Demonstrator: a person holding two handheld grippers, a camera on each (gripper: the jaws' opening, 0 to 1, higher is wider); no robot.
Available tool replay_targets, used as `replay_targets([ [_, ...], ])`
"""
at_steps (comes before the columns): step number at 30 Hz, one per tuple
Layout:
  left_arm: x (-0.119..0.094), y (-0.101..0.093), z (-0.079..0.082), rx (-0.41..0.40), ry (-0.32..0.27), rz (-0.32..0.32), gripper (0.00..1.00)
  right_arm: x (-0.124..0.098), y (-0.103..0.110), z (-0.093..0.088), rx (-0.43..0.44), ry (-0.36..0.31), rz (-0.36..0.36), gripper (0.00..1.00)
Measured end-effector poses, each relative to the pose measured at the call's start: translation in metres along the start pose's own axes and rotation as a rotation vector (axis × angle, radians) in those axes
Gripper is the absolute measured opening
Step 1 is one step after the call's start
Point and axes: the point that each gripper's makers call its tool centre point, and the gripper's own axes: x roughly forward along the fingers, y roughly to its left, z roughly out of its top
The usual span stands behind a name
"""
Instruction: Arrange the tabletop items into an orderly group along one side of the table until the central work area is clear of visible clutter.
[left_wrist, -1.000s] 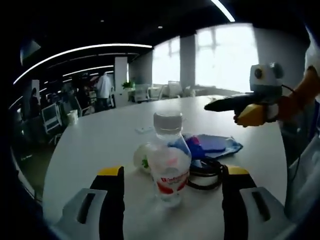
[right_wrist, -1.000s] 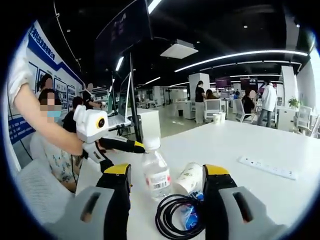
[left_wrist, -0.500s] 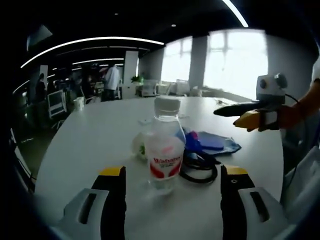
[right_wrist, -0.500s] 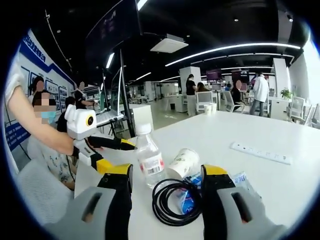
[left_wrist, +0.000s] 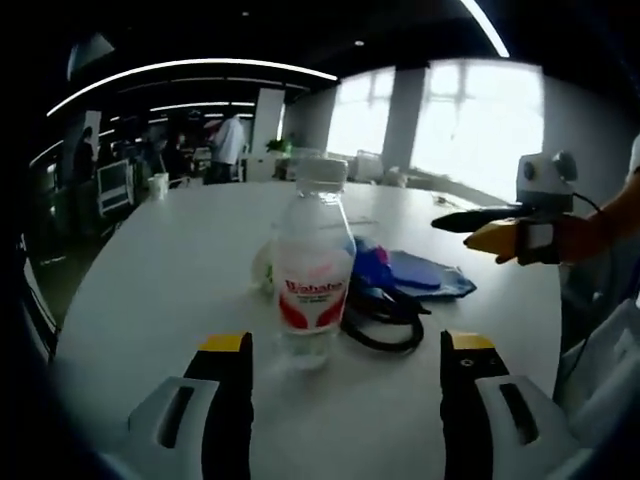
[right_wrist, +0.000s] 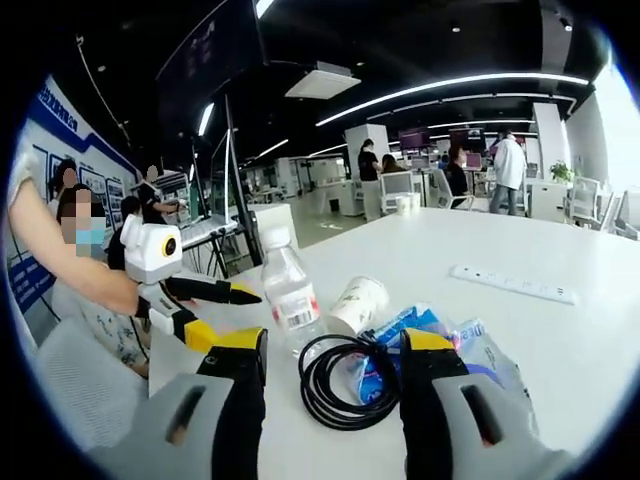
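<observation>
A clear water bottle (left_wrist: 312, 265) with a red label and white cap stands on the white table (left_wrist: 150, 260), just ahead of my left gripper (left_wrist: 346, 342), which is open with nothing between its jaws. Behind the bottle lies a tipped paper cup (left_wrist: 262, 270). To the bottle's right are a black cable coil (left_wrist: 385, 322) and a blue packet (left_wrist: 425, 275). My right gripper (right_wrist: 333, 340) is open, its jaws either side of the cable coil (right_wrist: 335, 375) and blue packet (right_wrist: 420, 325). The bottle (right_wrist: 290, 295) and cup (right_wrist: 358, 303) lie beyond it.
A white power strip (right_wrist: 512, 284) lies farther out on the table (right_wrist: 520, 340). The right gripper (left_wrist: 445, 222) hovers at the right of the left gripper view; the left gripper (right_wrist: 248, 296) hovers left of the bottle. Desks, chairs and several people fill the office behind.
The left gripper has come closer to the bottle, which now looms larger. The right gripper has come forward and dipped over the cable coil and packet. The items have not moved.
</observation>
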Motion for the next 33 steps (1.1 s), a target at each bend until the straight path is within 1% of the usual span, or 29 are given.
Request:
replay_targets([
  [3,0.000,-0.001,-0.003,-0.022,0.009,0.003,0.73,0.000,0.000,-0.002,0.012,0.005,-0.001,0.51],
  [4,0.001,-0.003,-0.005,-0.064,0.009,0.001,0.72,0.000,0.000,-0.004,0.014,0.010,-0.002,0.51],
  [5,0.001,-0.003,-0.006,-0.087,0.008,0.002,0.71,0.000,0.000,-0.005,0.017,0.014,-0.004,0.50],
  [7,0.001,-0.002,-0.011,-0.108,0.017,0.013,0.70,0.000,-0.004,-0.015,0.024,0.058,-0.019,0.48],
  [9,0.001,-0.004,-0.016,-0.139,0.025,0.015,0.69,-0.001,-0.005,-0.017,0.027,0.056,-0.023,0.47],
  [11,0.001,-0.006,-0.018,-0.169,0.030,0.012,0.67,-0.002,-0.008,-0.019,0.057,0.059,-0.029,0.47],
  [13,0.003,-0.010,-0.018,-0.206,0.028,0.005,0.65,-0.003,-0.013,-0.021,0.087,0.055,-0.044,0.47],
  [15,0.005,-0.015,-0.017,-0.267,0.031,-0.004,0.63,-0.003,-0.017,-0.024,0.140,0.056,-0.056,0.47],
  [17,0.008,-0.016,-0.014,-0.312,0.026,-0.006,0.62,-0.004,-0.021,-0.027,0.178,0.056,-0.075,0.47],
  [19,0.010,-0.018,-0.012,-0.352,0.018,-0.003,0.62,-0.003,-0.023,-0.030,0.201,0.062,-0.080,0.47],
  [20,0.012,-0.020,-0.013,-0.386,0.021,-0.003,0.62,-0.003,-0.022,-0.031,0.213,0.068,-0.080,0.47],
  [23,0.015,-0.022,-0.013,-0.424,0.026,-0.002,0.59,-0.002,-0.021,-0.036,0.228,0.087,-0.081,0.46],
  [28,0.022,-0.027,-0.014,-0.517,0.031,0.011,0.57,0.001,-0.021,-0.046,0.273,0.124,-0.080,0.46],
  [31,0.025,-0.031,-0.016,-0.555,0.053,0.009,0.54,0.003,-0.022,-0.049,0.305,0.134,-0.087,0.45],
  [33,0.027,-0.031,-0.018,-0.577,0.063,0.020,0.50,0.004,-0.023,-0.052,0.319,0.140,-0.090,0.45],
])
